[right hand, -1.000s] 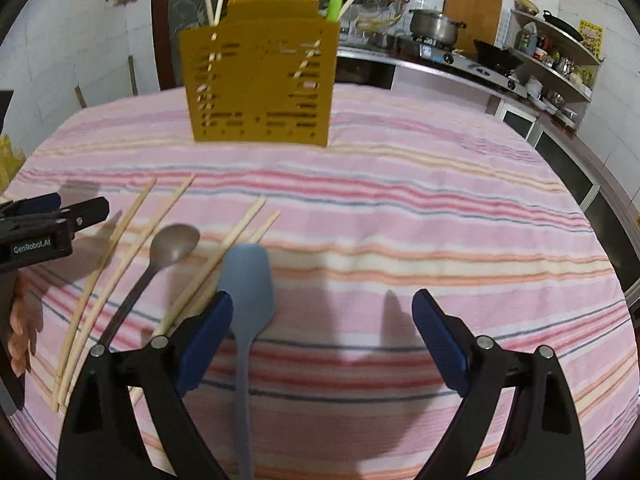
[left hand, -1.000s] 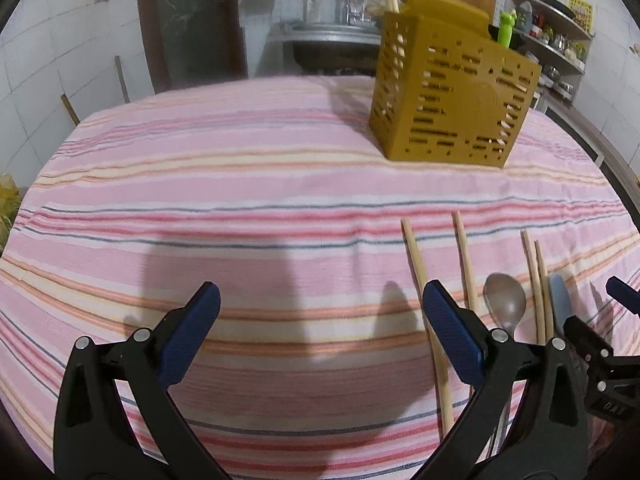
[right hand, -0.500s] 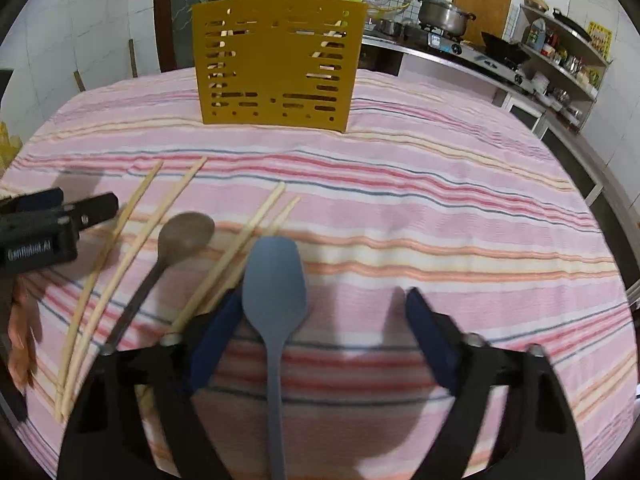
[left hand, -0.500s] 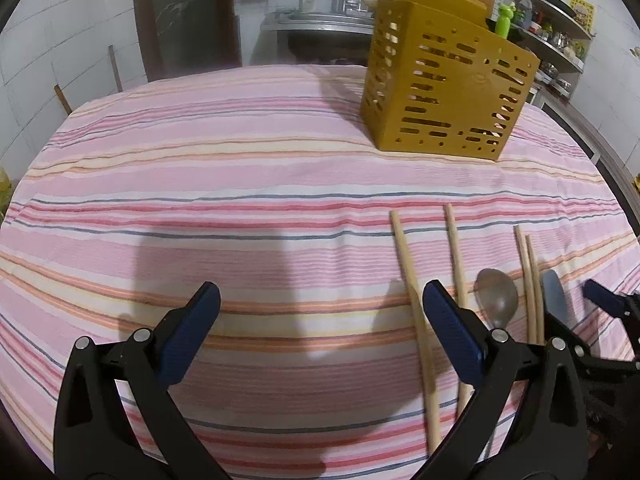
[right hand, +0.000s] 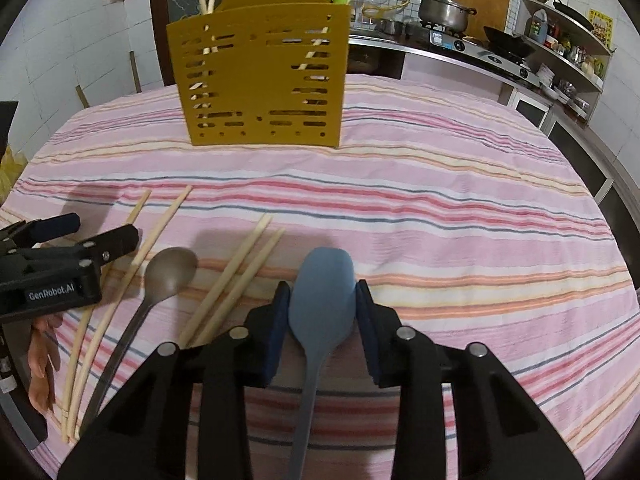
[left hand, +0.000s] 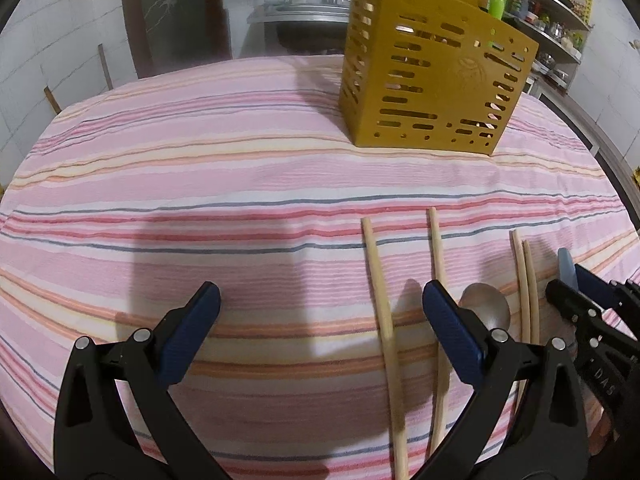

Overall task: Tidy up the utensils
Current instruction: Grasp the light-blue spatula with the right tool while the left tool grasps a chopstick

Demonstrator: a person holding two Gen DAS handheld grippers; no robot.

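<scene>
A blue plastic spoon (right hand: 320, 272) lies on the striped tablecloth between the pads of my right gripper (right hand: 322, 286). Its jaws are closing and the pads touch both sides of the spoon's bowl. Left of it lie a pair of chopsticks (right hand: 236, 280), a grey metal spoon (right hand: 170, 272) and two more chopsticks (right hand: 160, 224). A yellow slotted utensil holder (right hand: 260, 80) stands at the back with chopsticks inside. My left gripper (left hand: 320, 296) hangs open over bare cloth, with one chopstick (left hand: 380, 300) between its fingers near the right one. The metal spoon (left hand: 486, 308) lies just right of that finger.
The round table's edge (right hand: 600, 184) curves away at the right, with a kitchen counter, a stove (right hand: 480, 48) and shelves behind. A dark door (left hand: 176, 16) and a tiled wall stand at the back left. A hand (right hand: 42, 356) shows under the left gripper.
The right jaws have closed from wide open around the blue spoon's bowl. The left gripper has drifted right, toward the chopsticks, and stays open.
</scene>
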